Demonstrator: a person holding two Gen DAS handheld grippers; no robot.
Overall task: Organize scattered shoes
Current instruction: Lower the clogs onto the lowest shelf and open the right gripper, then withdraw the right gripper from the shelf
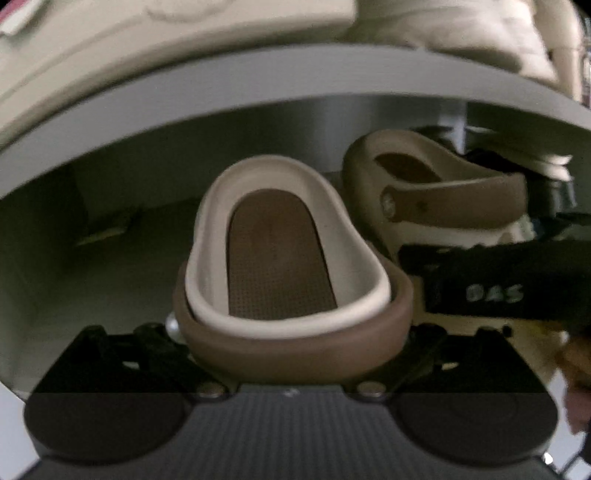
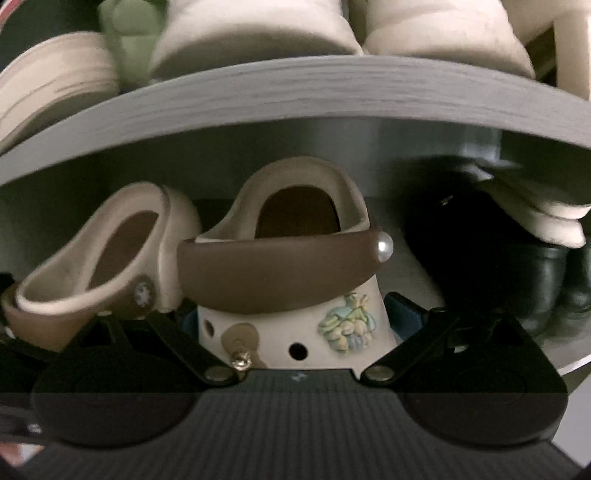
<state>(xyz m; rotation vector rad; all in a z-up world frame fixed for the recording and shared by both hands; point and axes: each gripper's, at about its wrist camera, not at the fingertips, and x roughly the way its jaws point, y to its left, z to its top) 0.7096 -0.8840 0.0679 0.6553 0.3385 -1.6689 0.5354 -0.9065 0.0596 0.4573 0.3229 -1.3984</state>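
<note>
While both clogs hang at the open front of the lower shelf (image 1: 110,266), the step in hand looks like stowing a matched pair. The left hand-held gripper (image 1: 291,328) is spread wide and appears clamped across the heel end of the left clog (image 1: 280,251), its brown strap nearest the camera. Its pads are hidden behind the shoe, so the contact itself is a judgement.

The right hand-held gripper (image 2: 295,317) grasps the right clog (image 2: 295,266) the same way, with blue pads showing against either side of the cream body. That clog sits just beside its mate, toward the middle of the shelf and under the grey shelf board (image 2: 332,96).

Next, each clog probably needs to go deeper and lower, levelled so its sole meets the shelf. The left clog tilts noticeably in the right wrist view. The right one must stay clear of the dark shoes (image 2: 517,266) at the right end.

- Cream-and-brown clogs: two, one per gripper.
- Pearl stud (image 2: 384,245): one.
- Pale shoes (image 2: 251,33) on the upper level: at least three, too blurred to be sure.
- Dark shoes: I cannot tell how many.
</note>
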